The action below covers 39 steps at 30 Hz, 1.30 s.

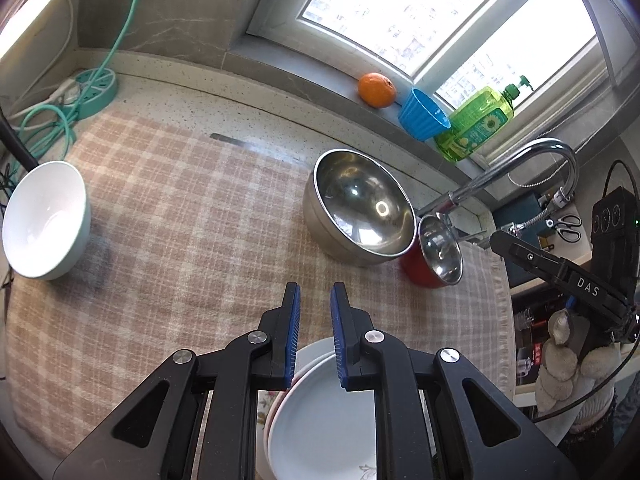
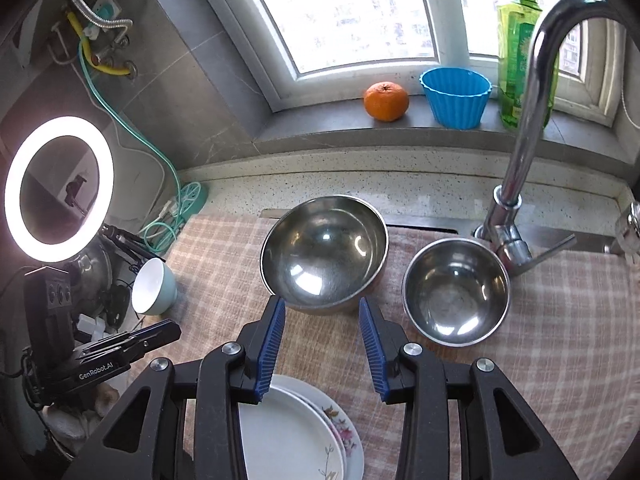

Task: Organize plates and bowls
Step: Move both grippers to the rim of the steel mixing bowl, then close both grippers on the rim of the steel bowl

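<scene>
A stack of white plates [image 1: 320, 412], the lower ones flower-patterned [image 2: 344, 436], lies on the checked cloth [image 1: 180, 220] right under both grippers. My left gripper [image 1: 316, 294] hovers above the stack, its blue pads almost together with nothing between them. My right gripper [image 2: 322, 306] stands open and empty just short of the large steel bowl [image 2: 324, 252]. To that bowl's right sits a smaller steel bowl [image 2: 456, 292], which is red outside [image 1: 416, 276]. A white bowl with a pale green outside [image 1: 44, 220] stands at the cloth's far left.
A chrome faucet [image 2: 520, 140] rises behind the small bowl. On the window sill stand an orange [image 2: 386, 101], a blue fluted cup [image 2: 456, 96] and a green soap bottle [image 2: 520, 60]. A ring light [image 2: 60, 188] and a teal power strip [image 1: 96, 92] with cables are at the left.
</scene>
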Motion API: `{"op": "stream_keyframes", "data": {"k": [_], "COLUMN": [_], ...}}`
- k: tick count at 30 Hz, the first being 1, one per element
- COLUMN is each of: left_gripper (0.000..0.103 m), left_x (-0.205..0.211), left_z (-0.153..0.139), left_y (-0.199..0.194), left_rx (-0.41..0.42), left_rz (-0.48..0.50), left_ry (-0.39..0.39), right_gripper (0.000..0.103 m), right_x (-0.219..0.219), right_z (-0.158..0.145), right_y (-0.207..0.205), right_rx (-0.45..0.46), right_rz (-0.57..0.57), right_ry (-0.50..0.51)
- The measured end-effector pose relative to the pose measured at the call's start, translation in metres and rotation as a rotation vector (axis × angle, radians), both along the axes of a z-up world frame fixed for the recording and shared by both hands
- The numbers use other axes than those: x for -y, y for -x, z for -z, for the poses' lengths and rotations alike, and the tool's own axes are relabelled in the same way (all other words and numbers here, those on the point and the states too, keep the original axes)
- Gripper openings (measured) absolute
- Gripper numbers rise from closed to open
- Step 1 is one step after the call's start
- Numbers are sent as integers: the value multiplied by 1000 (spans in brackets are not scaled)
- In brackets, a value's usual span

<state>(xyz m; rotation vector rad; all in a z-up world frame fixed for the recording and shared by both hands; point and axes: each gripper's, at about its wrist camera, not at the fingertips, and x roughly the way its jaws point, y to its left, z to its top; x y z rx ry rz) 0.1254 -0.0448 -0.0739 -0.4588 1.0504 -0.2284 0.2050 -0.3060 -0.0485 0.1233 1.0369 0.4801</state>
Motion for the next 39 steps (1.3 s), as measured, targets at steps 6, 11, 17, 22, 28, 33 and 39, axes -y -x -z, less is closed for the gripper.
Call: {"op": "stream_keyframes", "data": {"k": [6,11,17,22,28,33,39], "left_gripper": [13,13,14,14,14,14,14], "left_x": [4,10,20,26,27,28,29], "left_z": [5,9,18,25,34,38,42], "left_y": [-19,-35,-58,-77,-93,-103,-109], "left_rx": [-24,-37,-65,-86,-116,-134,-144], "left_rz": [-37,-55,-55,-54,-62,-61,-63], "left_ry": [23,30,44,49,49,52,13], "right_gripper": [35,35,35,35,35,28,22], "right_x": [-8,-7,-3,-5,-9,-10,-13], "right_z": [9,23,42,60,79,88,94], "right_y": [-40,-73,-109,-126,-140,-147,-151], "right_rx": [-34,-58,-112,-176,-221,-241,-254], "right_rz": [-36,-28,-22,-28,-24,-30,-42], "right_ry": [50,87,78,57,66,67,82]}}
